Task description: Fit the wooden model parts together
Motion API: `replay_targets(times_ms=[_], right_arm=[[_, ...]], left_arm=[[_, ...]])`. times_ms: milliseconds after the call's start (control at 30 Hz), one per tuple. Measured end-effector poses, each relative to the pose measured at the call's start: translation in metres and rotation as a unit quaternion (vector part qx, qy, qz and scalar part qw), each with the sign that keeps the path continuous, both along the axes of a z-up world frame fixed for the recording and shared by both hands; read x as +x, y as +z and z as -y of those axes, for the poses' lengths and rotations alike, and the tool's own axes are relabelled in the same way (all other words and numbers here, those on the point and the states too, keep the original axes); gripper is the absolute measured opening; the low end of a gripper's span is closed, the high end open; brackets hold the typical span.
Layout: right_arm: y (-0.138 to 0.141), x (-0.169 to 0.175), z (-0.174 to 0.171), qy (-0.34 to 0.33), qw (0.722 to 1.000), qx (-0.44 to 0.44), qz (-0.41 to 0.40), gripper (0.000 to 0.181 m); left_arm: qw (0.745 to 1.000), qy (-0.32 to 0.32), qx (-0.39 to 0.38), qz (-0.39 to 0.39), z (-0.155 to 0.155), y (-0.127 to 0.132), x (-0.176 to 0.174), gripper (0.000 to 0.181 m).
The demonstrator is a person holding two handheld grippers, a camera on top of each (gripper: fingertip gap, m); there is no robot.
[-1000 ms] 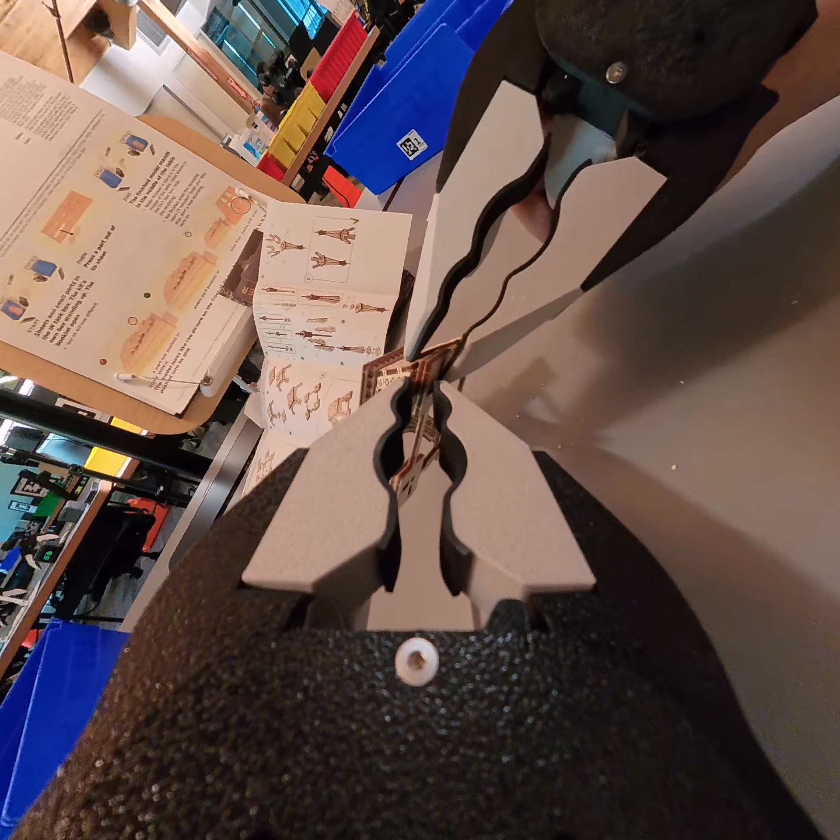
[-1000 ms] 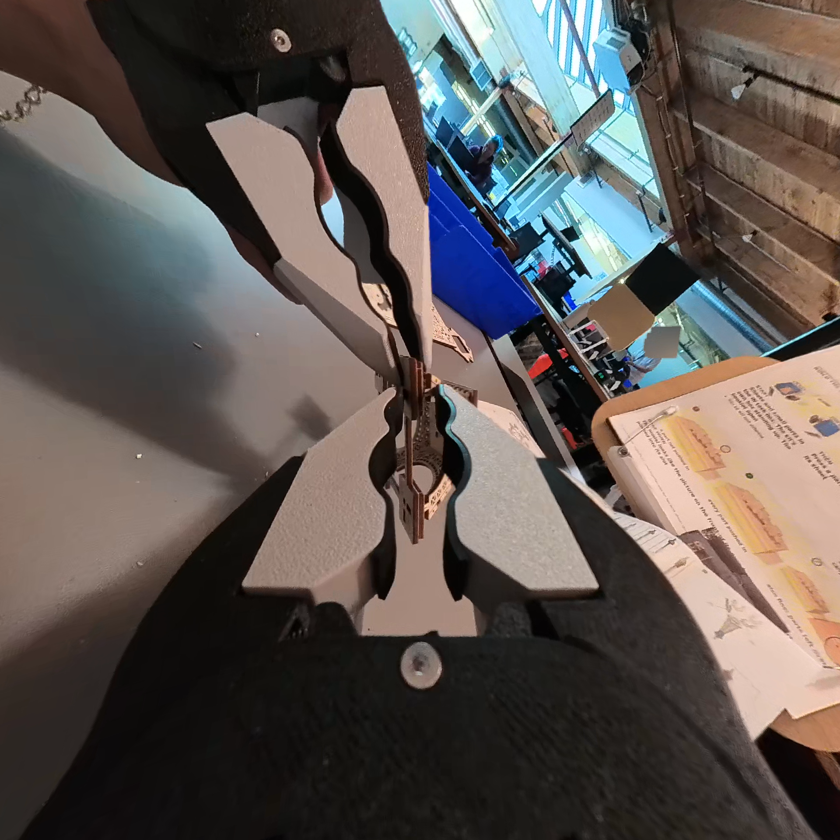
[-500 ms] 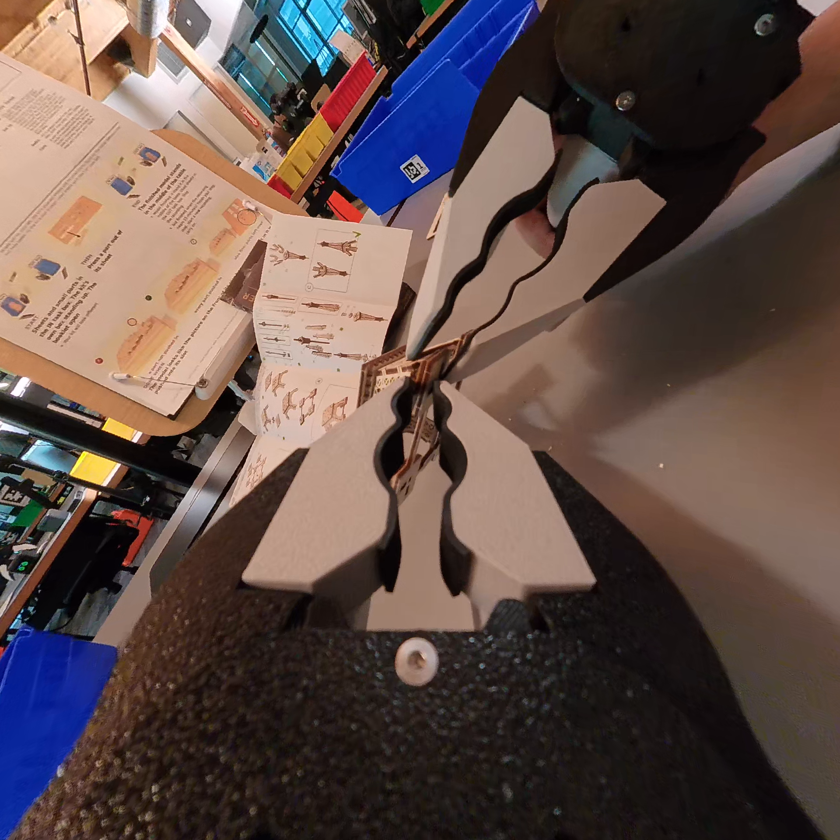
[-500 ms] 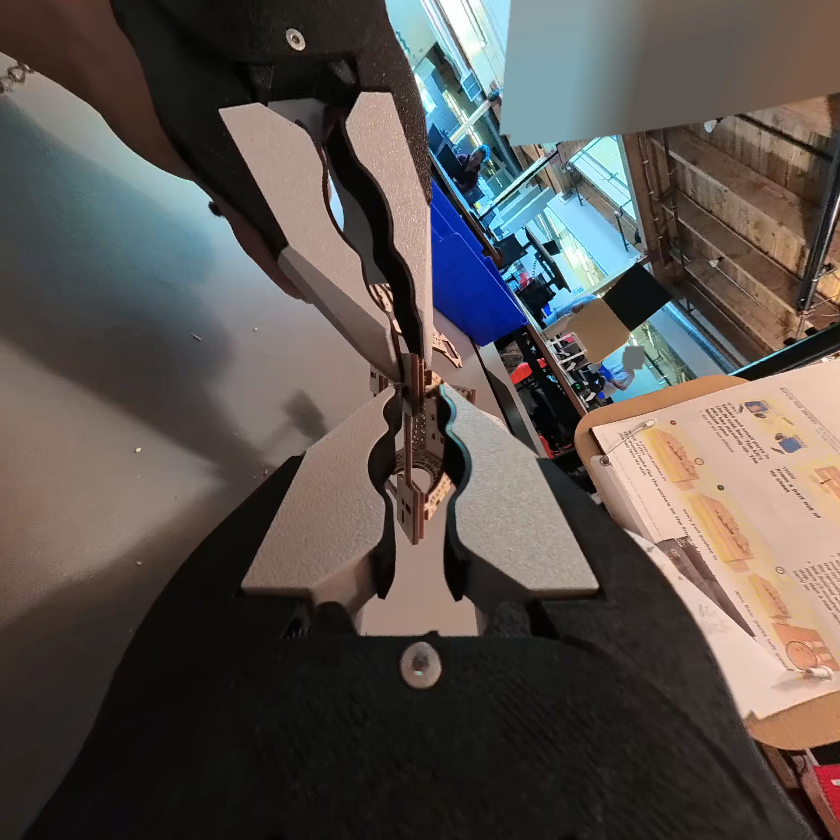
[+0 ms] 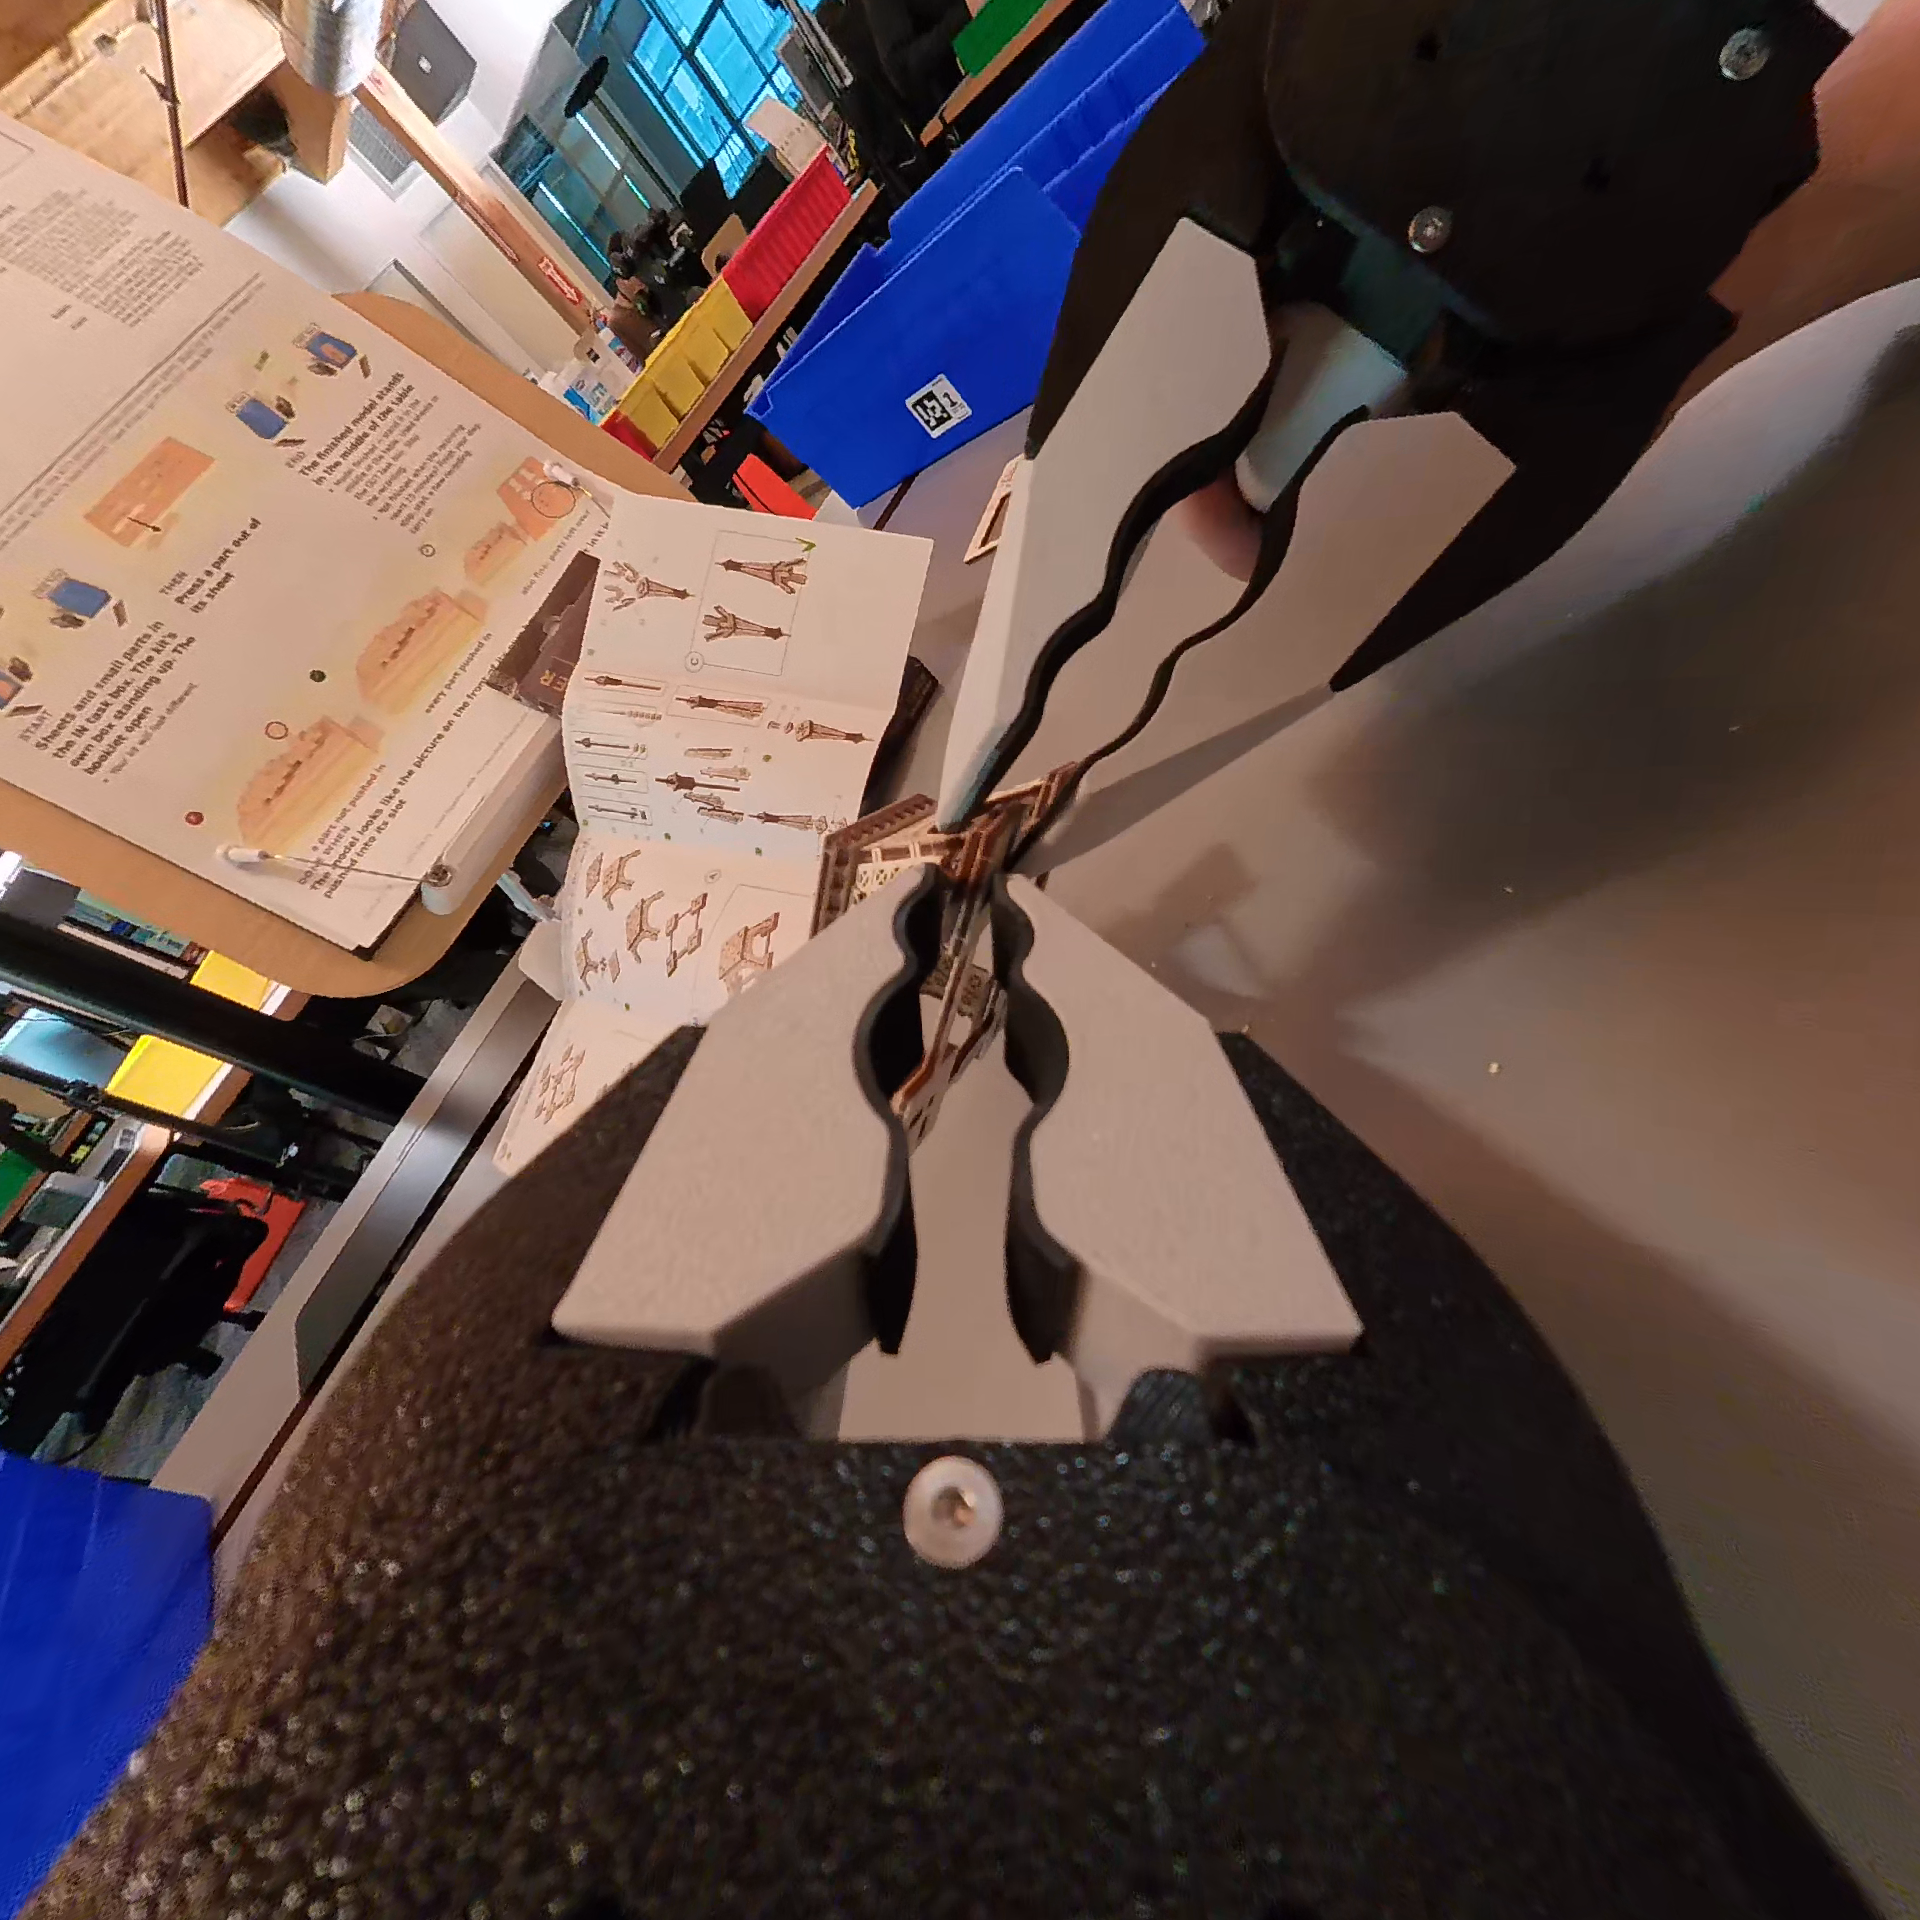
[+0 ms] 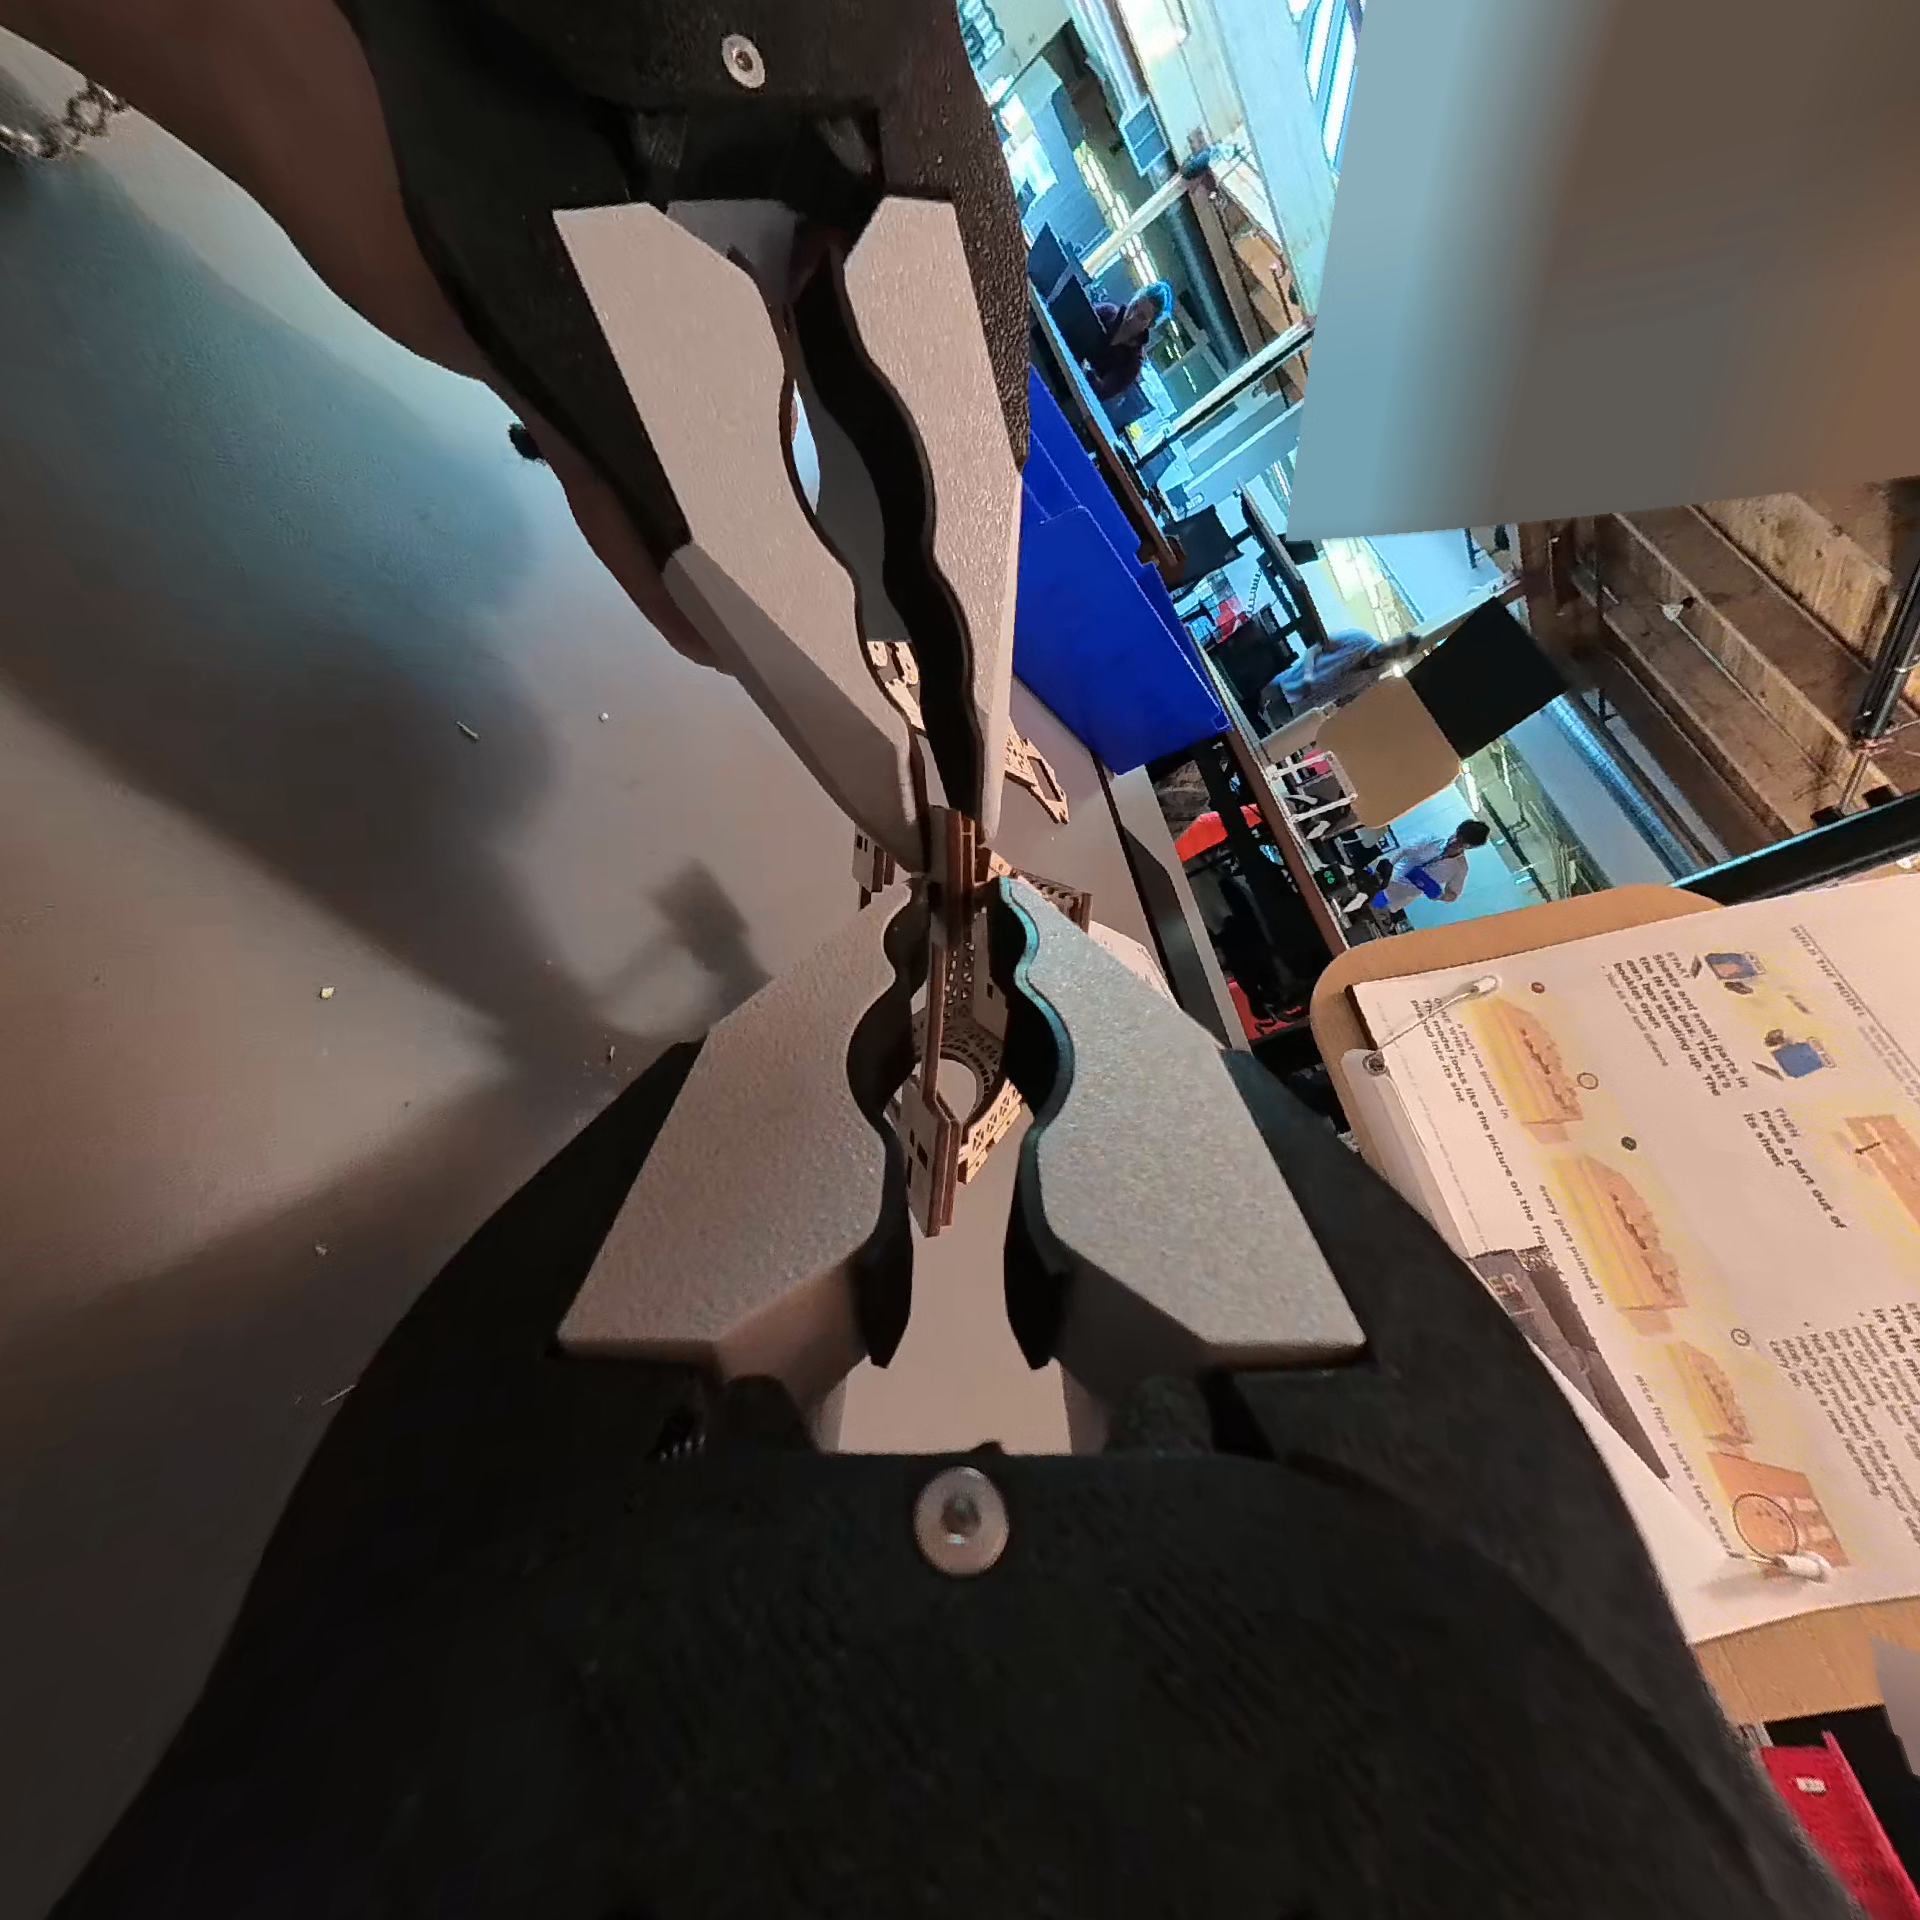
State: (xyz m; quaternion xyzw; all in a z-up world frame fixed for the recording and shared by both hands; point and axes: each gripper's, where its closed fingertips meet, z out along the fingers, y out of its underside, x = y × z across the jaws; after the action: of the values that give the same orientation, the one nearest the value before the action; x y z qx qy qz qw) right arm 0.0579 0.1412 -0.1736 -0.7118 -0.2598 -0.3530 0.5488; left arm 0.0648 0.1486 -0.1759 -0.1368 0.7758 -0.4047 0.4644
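Observation:
My left gripper [image 5: 961, 883] is shut on a thin brown lattice wooden part [image 5: 948, 1029] that runs back between its fingers. My right gripper [image 6: 951, 899] is shut on a wooden tower-leg assembly [image 6: 961, 1075] with an arch. The two grippers meet tip to tip above the grey table [image 5: 1558, 935], and the parts touch at the tips. In the left wrist view the right gripper [image 5: 1000, 808] comes in from above, with a flat lattice piece [image 5: 883, 852] at the junction. In the right wrist view the left gripper [image 6: 948, 823] comes in from above.
A folded instruction leaflet [image 5: 727, 665] and a clipboard with a printed sheet [image 5: 239, 582] lie to the left. Blue bins [image 5: 935, 301] stand at the table's far edge. Loose wooden pieces [image 6: 1034, 774] lie on the table behind the grippers. Small crumbs dot the table. Left and right tips are no more than a few centimetres apart.
Both grippers stay shut and tip to tip. Both views have tilted and shifted slightly. A pale overhead panel now fills the upper right of the right wrist view.

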Motion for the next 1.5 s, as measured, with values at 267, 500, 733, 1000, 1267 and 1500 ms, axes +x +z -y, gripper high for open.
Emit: replay_targets(times_ms=[267,500,733,1000,1267,1500], right_arm=[[0.0015,0.0006,0.0033,0.008,0.999,0.017,-0.041,0.008],[0.0009,-0.0014,0.0053,0.025,0.997,0.020,-0.064,0.008],[0.0013,-0.0007,0.0062,0.029,0.997,0.016,-0.067,0.008],[-0.0013,-0.0006,0.0048,0.025,0.998,0.002,-0.058,0.007],[-0.0006,0.0005,0.0040,0.030,0.997,0.010,-0.065,0.008],[0.0019,0.0038,0.0061,0.024,0.999,0.026,-0.033,0.011]], left_arm=[[1.000,-0.006,-0.011,0.008,0.0012,0.0002,0.0007,0.007],[1.000,-0.002,-0.008,0.009,-0.0007,0.0014,0.0013,0.014],[1.000,-0.013,0.019,0.012,0.0030,-0.0014,-0.0008,0.009],[0.999,-0.012,0.039,-0.007,0.0008,-0.0051,-0.0018,0.008],[0.999,-0.009,0.036,-0.021,-0.0008,-0.0055,-0.0017,0.008],[0.999,0.002,0.036,-0.012,0.0005,-0.0038,0.0002,0.006]])
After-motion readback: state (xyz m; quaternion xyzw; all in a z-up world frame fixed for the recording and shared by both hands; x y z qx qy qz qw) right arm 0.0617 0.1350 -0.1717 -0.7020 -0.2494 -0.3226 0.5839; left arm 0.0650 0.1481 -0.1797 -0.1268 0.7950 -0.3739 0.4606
